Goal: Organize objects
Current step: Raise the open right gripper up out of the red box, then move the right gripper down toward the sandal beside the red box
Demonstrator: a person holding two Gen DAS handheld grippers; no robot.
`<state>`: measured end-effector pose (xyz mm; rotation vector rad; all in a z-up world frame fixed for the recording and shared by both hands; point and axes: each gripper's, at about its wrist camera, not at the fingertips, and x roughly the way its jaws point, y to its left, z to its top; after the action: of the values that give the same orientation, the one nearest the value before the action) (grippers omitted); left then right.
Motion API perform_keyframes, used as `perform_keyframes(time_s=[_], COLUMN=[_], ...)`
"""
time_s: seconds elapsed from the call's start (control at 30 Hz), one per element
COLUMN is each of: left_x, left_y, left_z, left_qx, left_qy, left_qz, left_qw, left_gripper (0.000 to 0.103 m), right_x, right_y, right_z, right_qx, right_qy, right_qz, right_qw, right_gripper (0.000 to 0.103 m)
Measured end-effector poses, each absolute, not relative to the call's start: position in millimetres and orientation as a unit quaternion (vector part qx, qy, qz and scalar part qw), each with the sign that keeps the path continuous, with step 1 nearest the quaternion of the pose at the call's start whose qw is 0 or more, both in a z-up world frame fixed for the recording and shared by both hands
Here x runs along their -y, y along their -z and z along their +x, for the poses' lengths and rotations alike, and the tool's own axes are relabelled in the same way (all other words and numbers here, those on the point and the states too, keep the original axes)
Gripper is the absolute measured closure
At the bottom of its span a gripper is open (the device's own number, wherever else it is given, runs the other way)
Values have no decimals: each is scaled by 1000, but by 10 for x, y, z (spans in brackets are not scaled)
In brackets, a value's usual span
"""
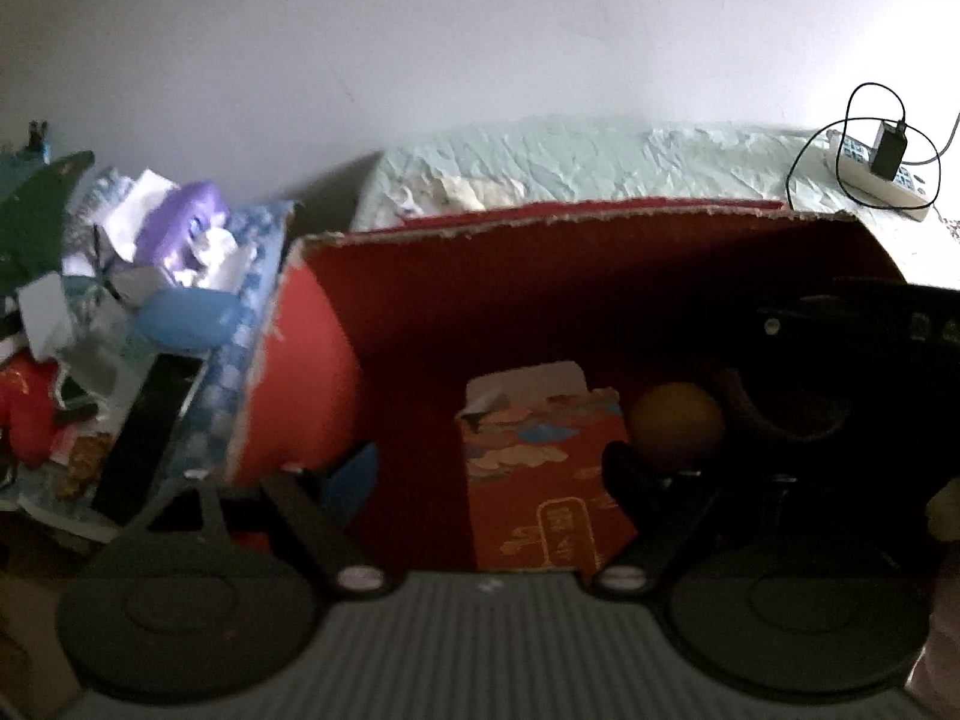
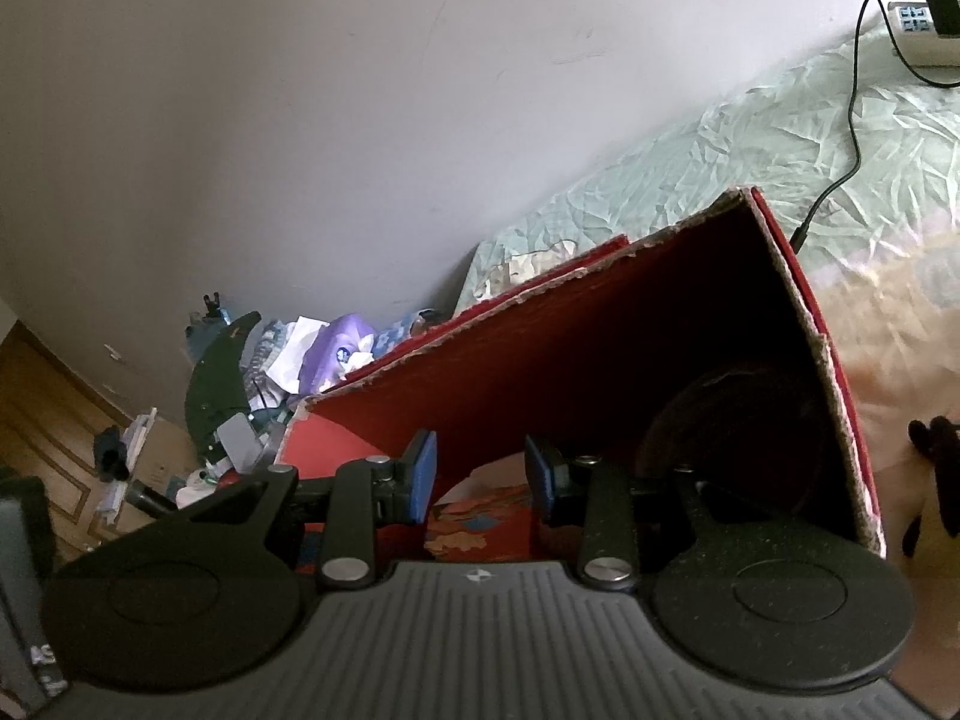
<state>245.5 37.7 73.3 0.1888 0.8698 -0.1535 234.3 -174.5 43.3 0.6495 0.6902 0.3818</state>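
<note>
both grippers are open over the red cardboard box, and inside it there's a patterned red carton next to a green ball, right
Not quite: the ball is orange, not green, as the left wrist view shows. The rest holds: both grippers, left and right, are open over the red cardboard box, beside the patterned red carton.

Red cardboard box (image 2: 600, 354): open-topped, on pale green bedcover (image 2: 750, 138).
Right gripper (image 2: 480, 474): jaws parted, empty, above patterned carton (image 2: 480, 519).

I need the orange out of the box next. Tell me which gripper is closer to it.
Left. The left gripper is open inside the red box, one finger beside the orange. The right gripper is open over the small patterned box; its view shows no orange.
</note>
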Motion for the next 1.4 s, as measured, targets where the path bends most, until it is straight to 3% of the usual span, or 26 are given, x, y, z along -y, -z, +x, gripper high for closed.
perform_keyframes(time_s=[0.83,1.4], left_x=[-751,-975], left_y=[-1060,-1164], left_z=[1767,1124], left_qx=[-322,-274], left_qy=[42,24], left_qz=[91,60], left_qw=[941,959], left_gripper=[15,12], right_x=[1556,1525], right_y=[-534,-787], right_z=[2263,1575], right_qx=[-321,-270], right_qy=[-108,-154], right_qz=[238,220], right_qw=[910,925], right_gripper=[66,65])
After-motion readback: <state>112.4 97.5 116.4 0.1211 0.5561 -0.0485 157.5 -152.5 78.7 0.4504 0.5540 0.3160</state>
